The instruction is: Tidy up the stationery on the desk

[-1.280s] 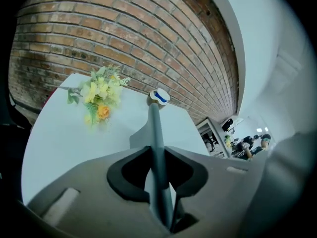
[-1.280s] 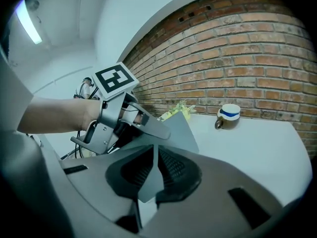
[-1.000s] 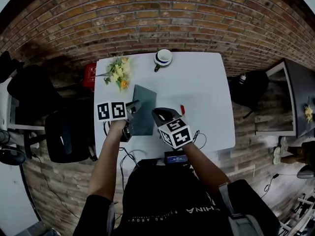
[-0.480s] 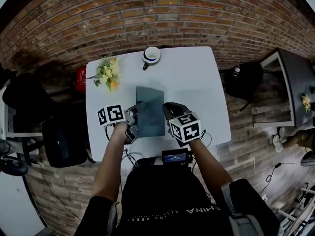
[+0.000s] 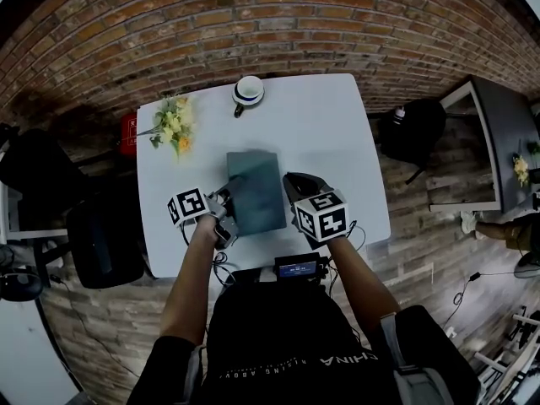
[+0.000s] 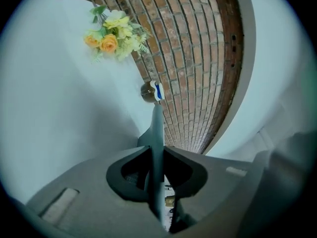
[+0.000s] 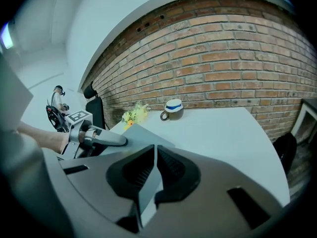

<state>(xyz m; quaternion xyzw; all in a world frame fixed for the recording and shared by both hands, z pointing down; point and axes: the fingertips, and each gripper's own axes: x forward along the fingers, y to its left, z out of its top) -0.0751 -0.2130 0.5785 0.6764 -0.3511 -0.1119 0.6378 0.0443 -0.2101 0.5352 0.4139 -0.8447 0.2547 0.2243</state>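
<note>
L gripper: we see its jaws closed onto the grey-green notebook. The notebook runs edge-on btw the pads and sticks out past the tips twd the brick wall. The only gap is the notebook's own thickness.

R gripper: jaws almost together, pinching a thin edge of the same notebook, w/ the cover spreading left beyond the tips. In that view the L gripper's grey jaws sit on the cover's opposite side, w/ a hand behind them.

From the head view, the notebook hangs btw the two grippers over the near-middle of the white desk. L gripper is on its left edge and R gripper on its right edge. Its long side runs away from us. It looks tilted, and we can't tell whether any edge touches the desk.

Further out:
- A mug w/ a blue band stands at the desk's far edge, by the wall.
- A bunch of yellow & orange flowers lies at the far-left corner, well apart from the notebook.
- A small screen device sits at the near edge btw our forearms.
- A red item shows just off the desk's left side.
- A black chair stands nearer us on that side.
</note>
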